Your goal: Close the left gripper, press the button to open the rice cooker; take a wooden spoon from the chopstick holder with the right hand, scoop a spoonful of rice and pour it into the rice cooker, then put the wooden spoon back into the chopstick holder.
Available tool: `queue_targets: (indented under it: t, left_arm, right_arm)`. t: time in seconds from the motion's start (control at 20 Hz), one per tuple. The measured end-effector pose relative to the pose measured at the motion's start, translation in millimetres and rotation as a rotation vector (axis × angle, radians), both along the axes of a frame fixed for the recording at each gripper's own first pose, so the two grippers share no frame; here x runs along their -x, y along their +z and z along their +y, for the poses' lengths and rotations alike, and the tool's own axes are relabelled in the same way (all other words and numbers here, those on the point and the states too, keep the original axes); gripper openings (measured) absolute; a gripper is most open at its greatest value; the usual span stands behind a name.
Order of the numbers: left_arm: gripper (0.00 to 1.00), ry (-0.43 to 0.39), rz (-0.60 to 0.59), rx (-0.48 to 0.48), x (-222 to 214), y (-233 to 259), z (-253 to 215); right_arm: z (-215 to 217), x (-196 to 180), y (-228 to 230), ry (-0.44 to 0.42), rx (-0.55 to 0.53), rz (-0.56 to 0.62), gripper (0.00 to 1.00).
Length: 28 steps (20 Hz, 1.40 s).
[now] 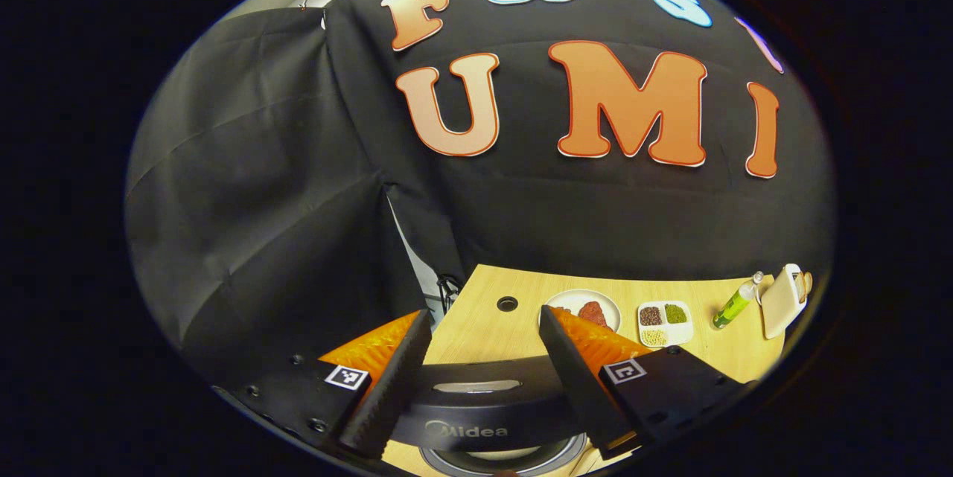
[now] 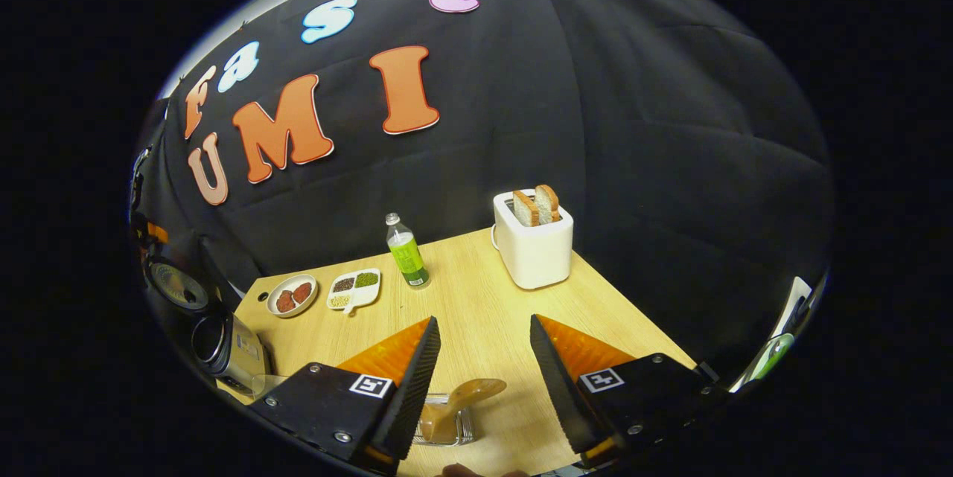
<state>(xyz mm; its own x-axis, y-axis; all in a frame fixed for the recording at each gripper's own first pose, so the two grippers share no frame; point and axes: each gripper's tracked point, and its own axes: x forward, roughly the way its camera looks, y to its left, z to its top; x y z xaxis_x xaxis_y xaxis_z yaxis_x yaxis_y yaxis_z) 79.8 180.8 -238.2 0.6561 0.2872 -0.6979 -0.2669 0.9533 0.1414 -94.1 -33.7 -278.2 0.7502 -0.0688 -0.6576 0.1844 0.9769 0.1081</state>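
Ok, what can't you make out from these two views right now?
- Rice cooker pot: in the left gripper view it is cut off by the bottom edge and crossed by the open left tool, so its contents are unseen.
- Wooden spoon lower end and chopstick holder: in the right gripper view they are partly behind the open right tool.
- Divided dish: the grains are too small to identify as rice.

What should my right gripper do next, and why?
Probably ease down and shut on the spoon. The right gripper is open, the spoon stands in the holder just beyond its fingers, and the cooker lid already looks open.
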Motion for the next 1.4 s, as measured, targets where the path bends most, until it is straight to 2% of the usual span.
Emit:
queue_targets:
  t: [0.05,0.1,0.15,0.2,0.25,0.3,0.35,0.4,0.45,0.5,0.55,0.6,0.65,0.95,1.25,1.3,1.4]
  left_arm:
    - [0.90,0.007,0.014,0.044,4,-6,-7]
    - [0.95,0.032,0.037,0.074,13,-11,-9]
    - [0.90,0.042,0.062,0.084,21,-16,-7]
    - [0.96,0.052,0.078,0.095,30,-22,-9]
    - [0.91,0.052,0.109,0.105,40,-25,-13]
    - [0.99,0.060,0.152,0.124,54,-34,-19]
    - [0.99,0.075,0.215,0.154,69,-42,-24]
    - [0.91,0.083,0.270,0.178,85,-49,-28]
    - [0.92,0.080,0.268,0.181,89,-49,-31]
    - [0.99,0.079,0.297,0.184,94,-55,-32]
    - [0.99,0.079,0.308,0.185,98,-57,-33]
    - [0.92,0.081,0.327,0.187,105,-60,-36]
    - [0.92,0.087,0.348,0.191,112,-63,-37]
    - [0.92,0.105,0.462,0.210,146,-94,-46]
    - [0.92,0.158,0.573,0.256,170,-128,-56]
    - [0.92,0.148,0.547,0.242,164,-127,-53]
    - [0.95,0.138,0.572,0.244,167,-128,-57]
  right_arm:
    - [4,-1,-1,0.012,0.001,0.002,0.77]
    - [8,-4,0,0.023,0.001,0.001,0.77]
    - [12,-6,1,0.036,-0.002,-0.002,0.77]
    - [17,-9,2,0.049,-0.003,-0.007,0.77]
    - [19,-12,2,0.062,-0.001,-0.009,0.77]
    - [22,-15,2,0.076,0.001,-0.011,0.77]
    - [24,-18,2,0.087,0.012,-0.015,0.77]
    - [27,-21,2,0.101,0.018,-0.018,0.77]
    - [31,-24,1,0.114,0.023,-0.020,0.77]
    - [37,-25,1,0.130,0.020,-0.019,0.77]
    - [42,-26,1,0.143,0.017,-0.017,0.77]
    - [47,-27,0,0.154,0.015,-0.016,0.77]
    - [50,-27,0,0.164,0.012,-0.017,0.77]
    - [60,-23,-6,0.195,0.038,-0.014,0.77]
    - [58,-14,-7,0.201,0.055,-0.001,0.77]
    - [57,-14,-7,0.200,0.059,0.000,0.77]
    - [54,-13,-7,0.190,0.062,0.002,0.77]
